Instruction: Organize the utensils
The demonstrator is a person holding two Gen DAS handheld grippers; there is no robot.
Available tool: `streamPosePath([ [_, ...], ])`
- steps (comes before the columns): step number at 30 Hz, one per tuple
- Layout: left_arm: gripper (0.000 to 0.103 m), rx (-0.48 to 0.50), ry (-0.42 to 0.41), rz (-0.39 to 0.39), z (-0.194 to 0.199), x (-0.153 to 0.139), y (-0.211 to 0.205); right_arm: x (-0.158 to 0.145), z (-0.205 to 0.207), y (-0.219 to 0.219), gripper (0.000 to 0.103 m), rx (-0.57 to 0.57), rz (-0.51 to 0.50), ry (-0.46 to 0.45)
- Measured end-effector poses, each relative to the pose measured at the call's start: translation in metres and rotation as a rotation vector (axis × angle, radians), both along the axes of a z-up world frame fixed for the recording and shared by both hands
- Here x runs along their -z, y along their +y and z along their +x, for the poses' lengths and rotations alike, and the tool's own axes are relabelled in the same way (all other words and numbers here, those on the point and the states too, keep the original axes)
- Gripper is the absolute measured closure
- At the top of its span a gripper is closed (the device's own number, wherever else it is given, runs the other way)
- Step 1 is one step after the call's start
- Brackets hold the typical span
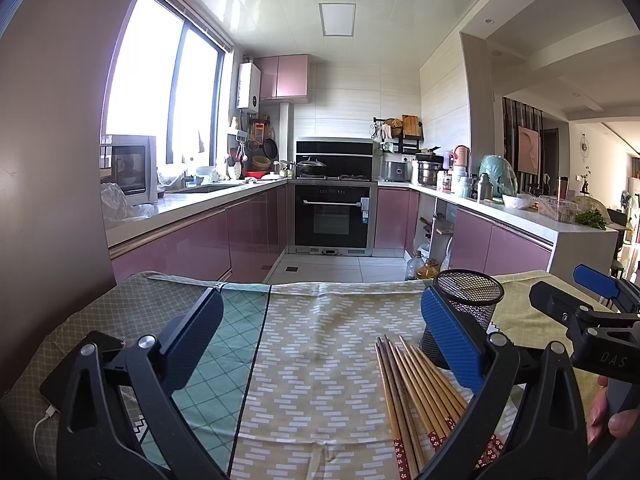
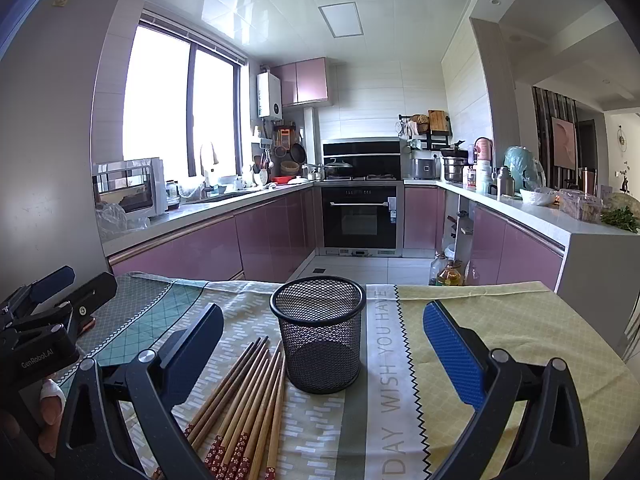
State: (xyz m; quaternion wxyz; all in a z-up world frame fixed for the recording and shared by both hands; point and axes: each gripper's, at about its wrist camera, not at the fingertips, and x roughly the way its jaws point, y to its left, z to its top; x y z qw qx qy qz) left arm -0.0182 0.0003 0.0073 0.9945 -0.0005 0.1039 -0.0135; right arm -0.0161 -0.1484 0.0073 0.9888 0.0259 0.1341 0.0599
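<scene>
Both grippers hover with fingers spread wide, holding nothing. The left gripper (image 1: 322, 334) has bare patterned tablecloth (image 1: 320, 352) between its fingers; the bundle of wooden chopsticks (image 1: 416, 396) lies flat just inside its right finger (image 1: 454, 344), and the black mesh holder (image 1: 466, 300) stands upright behind that finger, partly hidden by it. Seen from the right gripper (image 2: 324, 346), the holder (image 2: 320, 336) sits between its fingers, nearer the left one (image 2: 194, 350), with the chopsticks (image 2: 244, 404) fanned out on the cloth beside that finger (red floral ends toward the camera, tips reaching the holder's base).
</scene>
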Motion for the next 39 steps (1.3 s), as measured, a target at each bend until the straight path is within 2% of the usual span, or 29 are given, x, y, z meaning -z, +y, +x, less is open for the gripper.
streamPosePath([
  [39,0.006,0.008,0.014,0.003,-0.0003,0.0036,-0.0036,-0.0008,0.0021,-0.0031,0.006,-0.016,0.006,0.019],
])
